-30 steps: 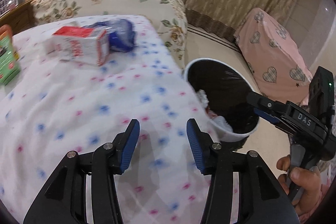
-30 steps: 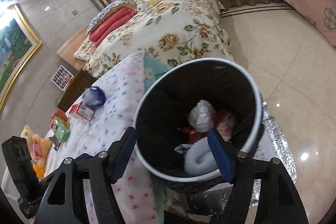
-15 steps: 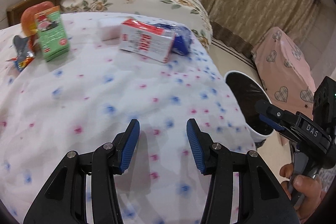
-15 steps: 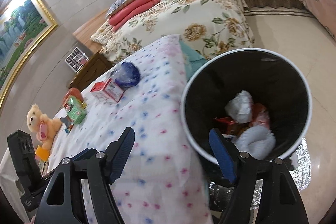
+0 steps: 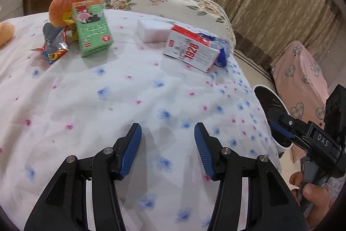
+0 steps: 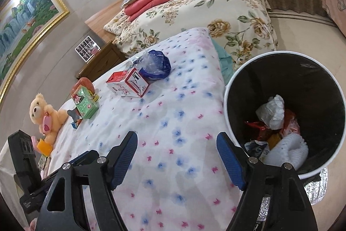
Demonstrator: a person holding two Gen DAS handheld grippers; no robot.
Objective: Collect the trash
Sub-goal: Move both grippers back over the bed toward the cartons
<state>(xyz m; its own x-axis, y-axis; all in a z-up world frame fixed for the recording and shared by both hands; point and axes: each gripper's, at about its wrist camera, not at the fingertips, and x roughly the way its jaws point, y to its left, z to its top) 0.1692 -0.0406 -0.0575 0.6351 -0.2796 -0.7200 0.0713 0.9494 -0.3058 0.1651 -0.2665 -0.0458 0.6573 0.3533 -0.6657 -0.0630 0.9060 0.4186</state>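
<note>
On the flower-print bed cover [image 5: 129, 101] lie a red-and-white carton [image 5: 190, 51] [image 6: 127, 83], a blue plastic wrapper [image 5: 219, 47] [image 6: 154, 64], a white block [image 5: 153, 30], a green carton [image 5: 93, 30] [image 6: 85, 104] and a crumpled snack wrapper [image 5: 54, 44] [image 6: 74, 116]. My left gripper [image 5: 167, 126] hovers over bare cover well short of them, its jaws opening with nothing between them. My right gripper [image 6: 177, 135] stands open and empty over the cover's edge, beside the black-lined trash bin [image 6: 229, 88] [image 5: 270, 103], which holds paper and wrappers.
A round red-orange thing [image 5: 62, 5] stands behind the green carton. A teddy bear [image 6: 45, 114] sits at the cover's far left. Behind it is a floral bed [image 6: 216, 10] with pillows, then a wooden nightstand [image 6: 97, 64]. A pink heart-print cover [image 5: 302, 79] lies past the bin. A hand [image 5: 311, 194] holds the right gripper.
Both views swung left, away from the bin and over the bed cover. The green carton, snack wrapper and teddy bear came into view. The left jaws stand slightly wider.
</note>
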